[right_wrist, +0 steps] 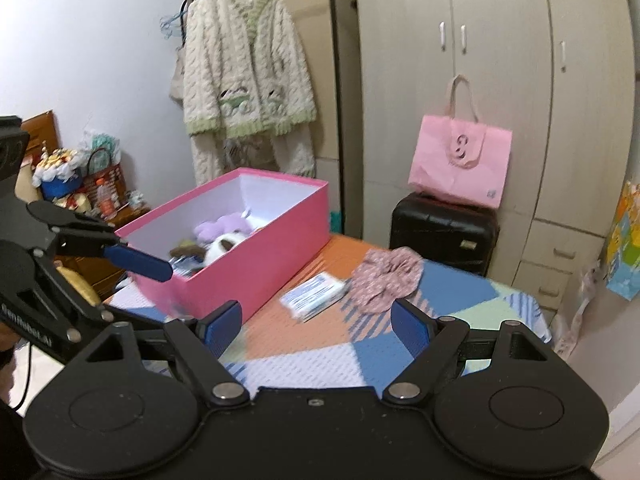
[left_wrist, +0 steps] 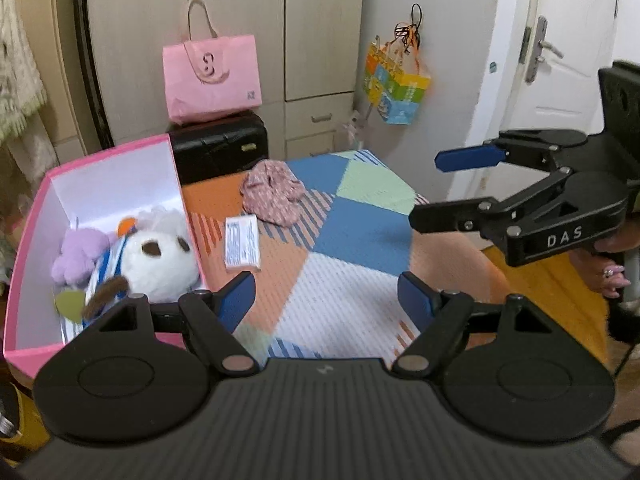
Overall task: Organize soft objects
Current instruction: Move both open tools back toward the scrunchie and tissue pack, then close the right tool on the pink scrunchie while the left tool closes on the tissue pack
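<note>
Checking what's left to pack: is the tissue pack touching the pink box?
Apart. The left wrist view shows a strip of patterned cloth between the tissue pack and the pink box.

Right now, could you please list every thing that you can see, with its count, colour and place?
box: one, pink outside, white inside, on the table's left side
plush toys: several, white and purple among them, inside the box
tissue pack: one, white, on the table right of the box
floral cloth: one, pinkish, crumpled, behind the tissue pack
table cover: one, orange, blue, green patches
suitcase: one, black, behind the table
pink bag: one, on the suitcase
cardigan: one, cream and green, hanging
left tool: open, empty
right tool: open, empty
</note>
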`<action>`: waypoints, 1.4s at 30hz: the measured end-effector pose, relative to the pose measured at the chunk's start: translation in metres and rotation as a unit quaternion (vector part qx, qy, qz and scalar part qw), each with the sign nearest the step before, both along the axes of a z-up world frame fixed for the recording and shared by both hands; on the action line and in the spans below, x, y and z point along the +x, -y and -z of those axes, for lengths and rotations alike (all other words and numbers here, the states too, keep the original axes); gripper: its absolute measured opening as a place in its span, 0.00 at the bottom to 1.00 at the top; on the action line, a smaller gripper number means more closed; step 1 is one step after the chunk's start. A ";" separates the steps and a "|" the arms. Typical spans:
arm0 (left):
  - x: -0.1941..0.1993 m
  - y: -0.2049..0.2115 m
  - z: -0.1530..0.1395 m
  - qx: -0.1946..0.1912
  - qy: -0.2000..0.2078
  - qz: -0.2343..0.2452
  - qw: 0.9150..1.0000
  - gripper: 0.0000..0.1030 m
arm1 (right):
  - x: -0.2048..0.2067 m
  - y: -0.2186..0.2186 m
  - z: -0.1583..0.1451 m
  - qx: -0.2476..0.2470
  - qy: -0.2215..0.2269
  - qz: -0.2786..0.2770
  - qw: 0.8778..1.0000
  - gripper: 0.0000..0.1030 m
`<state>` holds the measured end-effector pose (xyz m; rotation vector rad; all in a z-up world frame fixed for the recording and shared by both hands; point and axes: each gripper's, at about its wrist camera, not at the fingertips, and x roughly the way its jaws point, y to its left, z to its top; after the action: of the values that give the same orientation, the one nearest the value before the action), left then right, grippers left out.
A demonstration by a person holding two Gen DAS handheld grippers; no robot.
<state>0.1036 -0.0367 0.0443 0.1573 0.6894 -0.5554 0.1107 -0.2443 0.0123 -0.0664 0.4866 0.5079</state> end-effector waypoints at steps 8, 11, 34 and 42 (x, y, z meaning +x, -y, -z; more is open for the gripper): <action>0.031 0.027 0.013 -0.019 0.000 -0.030 0.999 0.75 | 0.024 0.017 0.011 -0.001 0.043 0.005 0.999 0.83; 0.044 0.033 0.019 -0.027 0.004 -0.046 0.999 0.75 | 0.034 0.023 0.012 0.005 0.046 0.001 0.999 0.83; 0.117 0.082 0.102 0.052 0.044 -0.198 0.978 0.71 | 0.176 0.032 0.066 0.076 -0.069 -0.051 0.993 0.83; 0.139 0.087 0.114 0.085 0.057 -0.231 0.968 0.68 | 0.218 0.028 0.088 0.076 -0.094 -0.073 0.990 0.84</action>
<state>0.2423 -0.1236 -0.0699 0.1794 0.6347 -0.0393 0.3290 -0.2726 -0.0755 0.0927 0.6288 0.6976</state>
